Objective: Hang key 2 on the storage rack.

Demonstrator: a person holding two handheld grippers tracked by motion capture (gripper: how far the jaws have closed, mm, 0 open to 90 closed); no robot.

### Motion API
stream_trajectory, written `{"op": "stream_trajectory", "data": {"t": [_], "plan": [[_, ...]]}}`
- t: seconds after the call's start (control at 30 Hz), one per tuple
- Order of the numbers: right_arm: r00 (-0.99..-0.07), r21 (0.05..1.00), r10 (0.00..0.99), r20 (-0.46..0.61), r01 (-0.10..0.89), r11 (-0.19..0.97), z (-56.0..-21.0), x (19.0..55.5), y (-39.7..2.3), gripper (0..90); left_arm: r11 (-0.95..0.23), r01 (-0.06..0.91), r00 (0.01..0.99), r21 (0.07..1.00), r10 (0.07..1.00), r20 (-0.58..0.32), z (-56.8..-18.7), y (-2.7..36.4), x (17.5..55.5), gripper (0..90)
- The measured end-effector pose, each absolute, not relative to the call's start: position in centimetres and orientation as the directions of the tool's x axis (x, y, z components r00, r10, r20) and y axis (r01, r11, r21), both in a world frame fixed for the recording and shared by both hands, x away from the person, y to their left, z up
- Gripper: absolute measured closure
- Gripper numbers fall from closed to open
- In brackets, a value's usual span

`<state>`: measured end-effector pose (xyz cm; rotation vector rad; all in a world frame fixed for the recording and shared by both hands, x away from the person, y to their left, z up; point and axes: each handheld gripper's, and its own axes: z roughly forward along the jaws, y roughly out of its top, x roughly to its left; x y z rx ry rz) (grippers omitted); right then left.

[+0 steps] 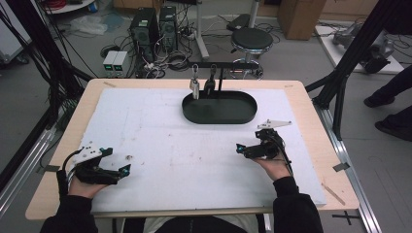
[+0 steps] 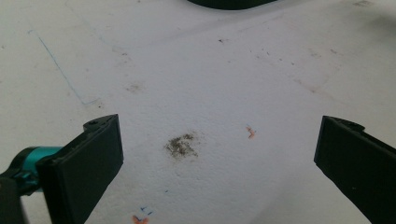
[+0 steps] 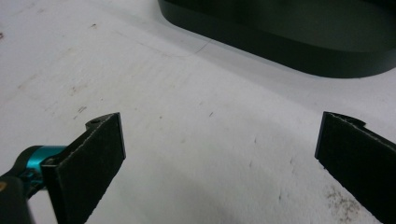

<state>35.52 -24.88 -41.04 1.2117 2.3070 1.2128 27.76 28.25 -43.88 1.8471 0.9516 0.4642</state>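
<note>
My left gripper (image 1: 124,170) rests low over the white mat (image 1: 165,141) near the front left, held by a hand. Its jaws stand wide open in the left gripper view (image 2: 217,140) with nothing between them, over a dark smudge (image 2: 181,145). My right gripper (image 1: 241,148) sits at the front right, pointing left. It is open and empty too (image 3: 219,140). A black oval tray (image 1: 219,117) lies at the back centre; its wall (image 3: 299,46) fills the top of the right gripper view, and its edge (image 2: 229,3) peeks in at the top of the left gripper view.
Two small upright items, one silver (image 1: 195,85) and one black (image 1: 210,83), stand at the tray's back left under a black bar (image 1: 218,64). A tiny bit of debris (image 1: 128,157) lies near the left gripper. The wooden table edge (image 1: 311,111) frames the mat.
</note>
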Motion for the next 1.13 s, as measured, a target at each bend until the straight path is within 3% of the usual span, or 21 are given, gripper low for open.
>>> {"op": "stream_trajectory", "data": {"t": [1.13], "plan": [[-0.641, 0.797, 0.761, 0.103, 0.511, 0.322, -42.5, 31.4, -27.8, 0.8, -0.265, 0.423, 0.653, 0.866, 0.752, -0.089, -44.2, 27.7, 28.0, 1.7]]}}
